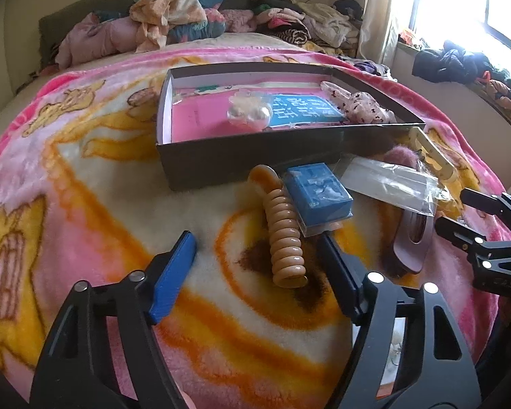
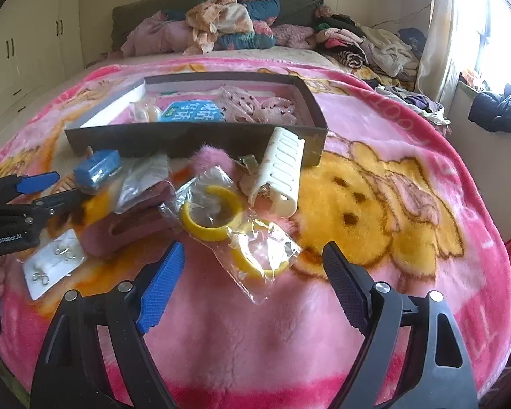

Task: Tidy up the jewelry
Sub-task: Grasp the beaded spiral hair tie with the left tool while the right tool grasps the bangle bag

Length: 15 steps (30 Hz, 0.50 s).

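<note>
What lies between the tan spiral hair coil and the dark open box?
In the left wrist view, the small blue box in clear wrap lies between the tan spiral hair coil and the dark open box.

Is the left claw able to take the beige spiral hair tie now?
Probably yes. The left claw is open, the beige spiral hair tie lies between its fingers, and only the blue box touches its side.

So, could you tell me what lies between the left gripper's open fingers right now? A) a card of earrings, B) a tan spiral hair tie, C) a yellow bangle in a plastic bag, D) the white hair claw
B: in the left wrist view the tan spiral hair tie lies on the blanket between the fingers of the left gripper, which are not touching it.
</note>
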### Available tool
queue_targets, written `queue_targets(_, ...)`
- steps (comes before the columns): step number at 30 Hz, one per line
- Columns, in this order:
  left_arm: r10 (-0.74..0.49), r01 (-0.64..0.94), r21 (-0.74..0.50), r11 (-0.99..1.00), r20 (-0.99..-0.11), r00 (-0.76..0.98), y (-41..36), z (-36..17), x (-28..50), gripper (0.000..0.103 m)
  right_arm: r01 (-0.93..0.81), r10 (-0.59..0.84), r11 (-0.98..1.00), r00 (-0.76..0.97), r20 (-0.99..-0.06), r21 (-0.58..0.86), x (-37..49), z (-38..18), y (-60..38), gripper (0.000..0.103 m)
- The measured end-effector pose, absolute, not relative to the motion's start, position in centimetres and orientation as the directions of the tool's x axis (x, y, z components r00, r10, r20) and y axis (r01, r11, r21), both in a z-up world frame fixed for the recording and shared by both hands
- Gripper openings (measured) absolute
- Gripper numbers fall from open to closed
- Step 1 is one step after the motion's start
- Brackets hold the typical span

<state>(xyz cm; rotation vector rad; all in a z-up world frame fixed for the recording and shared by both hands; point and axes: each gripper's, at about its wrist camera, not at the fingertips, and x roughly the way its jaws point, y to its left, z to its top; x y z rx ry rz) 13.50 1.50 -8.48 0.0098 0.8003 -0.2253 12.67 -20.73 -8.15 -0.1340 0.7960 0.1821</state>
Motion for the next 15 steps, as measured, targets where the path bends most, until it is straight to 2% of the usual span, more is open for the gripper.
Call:
queue_targets(5,-0.200,0.203,-0.083,0.976,-0.714,0.671,1.55,-8.43,13.60,0.050,-0.203,0.098,0.978,0.672,-0.734,-0.055,13.35,-8.83,-20.97,0.071)
queue_targets(7,-0.202,0.203,-0.085,0.975,-0.712,0.672,1.59,-8.37,13.60,0.044,-0.201,0.104,0.979,0.671,-0.734,-0.045,13.36,-8.88,-21.14,0.062)
queue_targets(9,-0.207,0.205,-0.089,0.975,-0.710,0.673,1.65,-8.31,13.63,0.031,-0.204,0.111,0.978,0.672,-0.733,-0.039,13.24,-8.82,-21.19,0.054)
queue_targets(10,-0.209,0.207,-0.091,0.974,-0.710,0.673,1.60,-8.29,13.60,0.029,-0.207,0.115,0.978,0.673,-0.731,-0.037,13.16,-8.78,-21.23,0.051)
queue_targets(14,-0.225,0.221,-0.098,0.970,-0.702,0.676,1.58,-8.04,13.33,0.011,-0.226,0.133,0.974,0.673,-0.727,-0.031,12.70,-8.51,-21.05,0.045)
queue_targets(15,-0.229,0.226,-0.100,0.969,-0.701,0.676,1.57,-7.95,13.23,0.011,-0.232,0.141,0.972,0.673,-0.727,-0.026,12.54,-8.44,-21.04,0.045)
